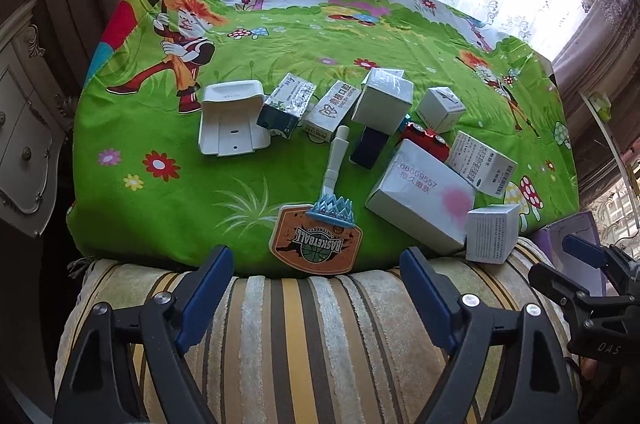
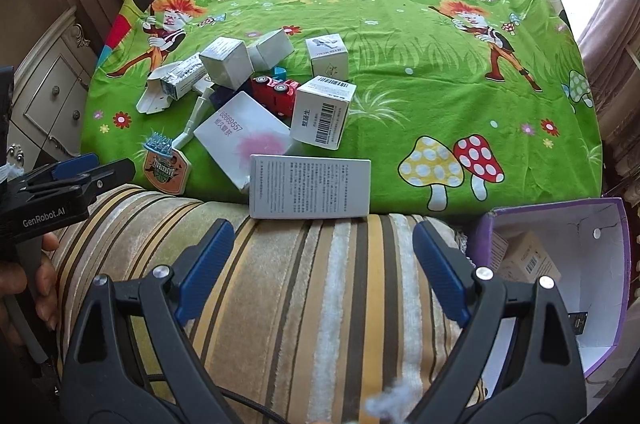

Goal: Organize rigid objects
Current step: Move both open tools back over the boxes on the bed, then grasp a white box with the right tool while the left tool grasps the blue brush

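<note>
Several small cartons, a red toy car (image 1: 426, 141) (image 2: 276, 92) and a toy basketball hoop (image 1: 318, 238) (image 2: 164, 168) lie scattered on the green cartoon cloth (image 1: 160, 208) (image 2: 400, 96). A white box with printed text (image 2: 310, 187) (image 1: 491, 233) lies at the cloth's near edge. My left gripper (image 1: 316, 298) hangs open over the striped cushion, just short of the hoop's orange backboard, nothing between its fingers. My right gripper (image 2: 322, 272) is open too, empty, over the cushion just before the printed box. The left gripper also shows at the left edge of the right wrist view (image 2: 76, 176).
A purple-edged open box (image 2: 568, 264) (image 1: 572, 236) with a few cartons inside stands to the right, beside the cushion (image 2: 280, 284). A white cabinet (image 1: 24, 128) is at the left. Curtains and a bright window lie behind the cloth.
</note>
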{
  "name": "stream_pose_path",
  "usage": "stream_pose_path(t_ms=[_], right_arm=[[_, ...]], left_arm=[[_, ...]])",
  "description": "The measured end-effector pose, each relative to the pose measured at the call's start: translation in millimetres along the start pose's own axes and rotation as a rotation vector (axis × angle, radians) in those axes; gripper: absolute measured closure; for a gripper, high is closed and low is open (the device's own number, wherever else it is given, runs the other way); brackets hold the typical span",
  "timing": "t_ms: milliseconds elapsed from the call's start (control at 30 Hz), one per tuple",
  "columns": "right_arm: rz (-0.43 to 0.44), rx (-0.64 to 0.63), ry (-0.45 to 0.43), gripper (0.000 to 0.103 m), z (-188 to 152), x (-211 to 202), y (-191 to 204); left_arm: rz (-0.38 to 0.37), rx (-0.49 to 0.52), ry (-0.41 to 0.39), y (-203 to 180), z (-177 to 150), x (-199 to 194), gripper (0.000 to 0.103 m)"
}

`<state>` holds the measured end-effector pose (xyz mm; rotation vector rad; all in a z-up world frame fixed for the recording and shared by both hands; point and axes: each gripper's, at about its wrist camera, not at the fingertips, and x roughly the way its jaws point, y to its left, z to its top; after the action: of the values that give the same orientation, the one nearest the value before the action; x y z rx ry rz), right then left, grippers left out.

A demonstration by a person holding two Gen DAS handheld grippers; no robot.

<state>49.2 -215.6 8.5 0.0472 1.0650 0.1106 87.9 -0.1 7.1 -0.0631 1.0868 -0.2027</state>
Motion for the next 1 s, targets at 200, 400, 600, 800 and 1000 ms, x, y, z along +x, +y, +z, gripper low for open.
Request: stream_pose_path(t_ms=[200, 400, 600, 800, 1000], right_arm=[[0.031, 0.001, 0.044, 0.011, 8, 18, 0], [0.034, -0.011, 0.085, 0.011, 16, 34, 0], [0.046, -0.018, 0.123, 0.011, 20, 49, -1], [0.049, -0.027, 0.142, 0.011, 25, 60, -1], [0.054, -0.036, 0.141, 0.013, 25, 64, 2]], left_arm=[[0.006, 0.061, 0.048, -8, 14, 23, 0.019], [0.036, 0.115, 0.097, -15, 23, 50, 0.037], [0.068, 0.147, 0.084, -20, 22, 55, 0.059], [0.080, 0.161, 0.059, -22, 19, 52, 0.067], [0.099, 0.166, 0.016, -24, 15, 43, 0.067]])
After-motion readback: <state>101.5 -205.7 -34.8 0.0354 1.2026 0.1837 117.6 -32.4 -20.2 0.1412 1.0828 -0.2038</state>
